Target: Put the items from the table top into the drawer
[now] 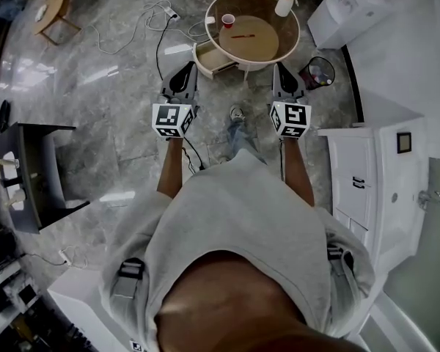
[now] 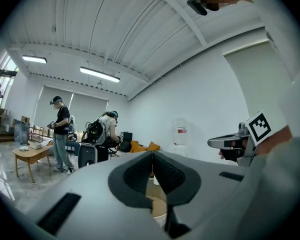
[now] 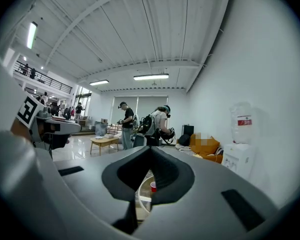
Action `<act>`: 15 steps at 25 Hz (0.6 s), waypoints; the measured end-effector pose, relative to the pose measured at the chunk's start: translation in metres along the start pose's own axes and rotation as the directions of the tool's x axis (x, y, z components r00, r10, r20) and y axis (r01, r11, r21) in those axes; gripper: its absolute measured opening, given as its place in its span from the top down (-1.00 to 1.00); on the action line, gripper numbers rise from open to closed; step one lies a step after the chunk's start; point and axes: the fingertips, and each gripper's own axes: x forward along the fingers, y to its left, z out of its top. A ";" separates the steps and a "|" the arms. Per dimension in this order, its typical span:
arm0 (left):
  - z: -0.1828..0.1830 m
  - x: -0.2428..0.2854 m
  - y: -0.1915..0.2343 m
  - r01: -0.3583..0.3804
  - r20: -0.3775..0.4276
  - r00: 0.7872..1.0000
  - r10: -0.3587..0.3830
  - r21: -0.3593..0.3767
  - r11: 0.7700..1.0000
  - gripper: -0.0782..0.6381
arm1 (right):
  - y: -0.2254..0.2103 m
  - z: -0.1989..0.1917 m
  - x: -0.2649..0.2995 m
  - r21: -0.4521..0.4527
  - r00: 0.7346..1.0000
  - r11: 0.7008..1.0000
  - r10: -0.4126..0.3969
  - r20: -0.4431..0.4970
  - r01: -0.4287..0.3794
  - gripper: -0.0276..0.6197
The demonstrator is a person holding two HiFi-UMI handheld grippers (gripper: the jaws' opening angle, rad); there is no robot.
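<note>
A round glass-topped table (image 1: 293,44) stands ahead on the floor. On it are a red cup (image 1: 227,20) and a white vase with yellow flowers (image 1: 284,2). Its drawer (image 1: 211,59) is pulled open on the left side under the top. My left gripper (image 1: 188,69) and right gripper (image 1: 281,69) are held side by side, short of the table, both shut with nothing in them. In the left gripper view the left gripper (image 2: 152,155) has its pads together. In the right gripper view the right gripper (image 3: 150,150) is likewise closed, and the red cup (image 3: 153,186) shows below its tips.
A bin (image 1: 319,72) stands right of the table, with a water dispenser (image 1: 345,6) behind it and a white cabinet (image 1: 367,174) along the right. Cables (image 1: 143,20) lie on the floor to the left. A dark desk (image 1: 37,174) is far left. People (image 3: 125,124) stand across the room.
</note>
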 end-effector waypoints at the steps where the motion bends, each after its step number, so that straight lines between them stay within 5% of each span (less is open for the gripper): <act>1: -0.001 0.007 0.005 -0.003 -0.002 1.000 0.003 0.001 1.000 0.73 | -0.001 0.000 0.010 -0.001 1.000 1.000 0.005 0.002 -0.005 0.84; 15: 0.014 0.138 0.067 -0.052 -0.013 0.999 0.052 -0.004 0.999 0.73 | -0.051 0.021 0.160 0.014 0.998 0.998 0.058 0.014 -0.058 0.84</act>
